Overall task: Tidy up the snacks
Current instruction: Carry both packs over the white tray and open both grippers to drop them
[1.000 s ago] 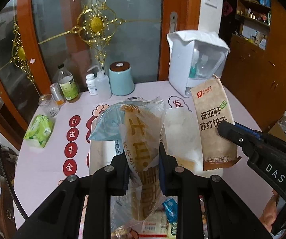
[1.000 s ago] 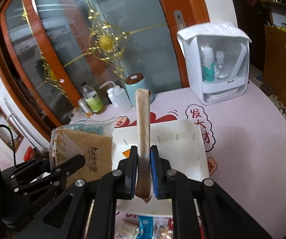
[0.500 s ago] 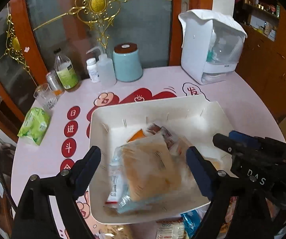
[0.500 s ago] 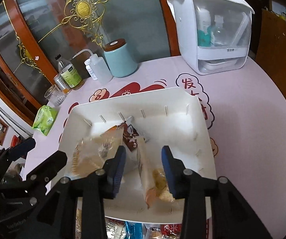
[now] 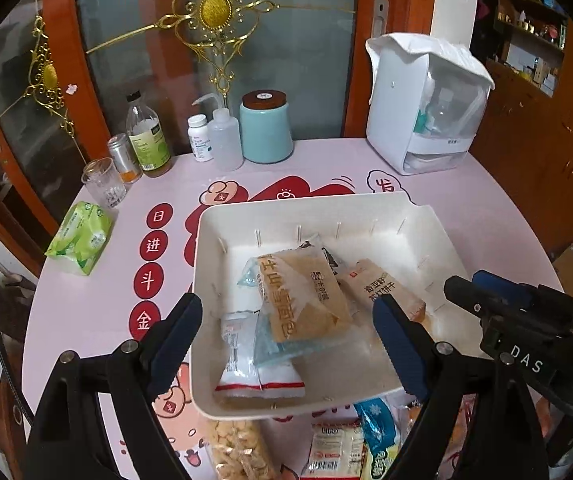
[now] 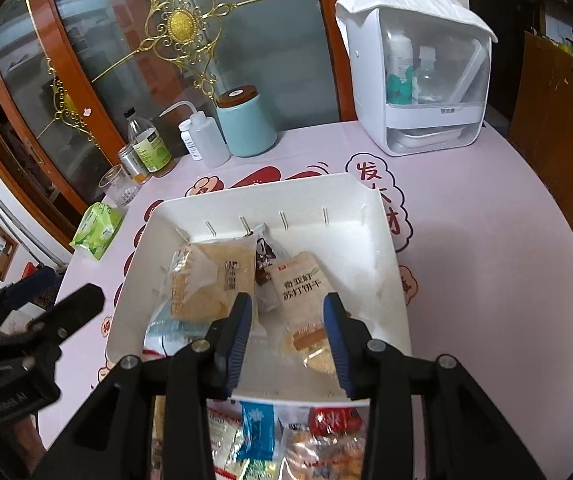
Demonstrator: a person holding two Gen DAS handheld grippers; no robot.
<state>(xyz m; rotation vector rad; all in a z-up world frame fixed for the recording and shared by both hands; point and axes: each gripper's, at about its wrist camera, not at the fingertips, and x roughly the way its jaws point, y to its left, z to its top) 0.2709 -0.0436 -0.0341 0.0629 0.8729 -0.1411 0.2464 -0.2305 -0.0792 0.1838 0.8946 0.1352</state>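
Note:
A white tray (image 5: pixel 406 204) (image 6: pixel 386 216) sits on the pink table and holds several snack packs. A clear bread pack (image 5: pixel 302 300) (image 6: pixel 206 280) lies in it on top of a white and red pack (image 5: pixel 258 372). A beige soda cracker pack (image 5: pixel 382 292) (image 6: pixel 302 300) lies to its right. My left gripper (image 5: pixel 290 344) is open and empty above the tray's near side. My right gripper (image 6: pixel 286 332) is open and empty above the cracker pack. More snack packs (image 5: pixel 350 444) (image 6: pixel 278 436) lie loose in front of the tray.
At the back stand a teal canister (image 5: pixel 264 128), a squeeze bottle (image 5: pixel 224 140), a pill bottle (image 5: pixel 200 138), a juice bottle (image 5: pixel 146 140), a glass (image 5: pixel 102 184) and a white cabinet box (image 5: pixel 426 108). A green tissue pack (image 5: pixel 80 236) lies left.
Both grippers opened and let go: the bread pack and the cracker pack dropped into the tray. Both grippers pulled back slightly toward the tray's near edge.

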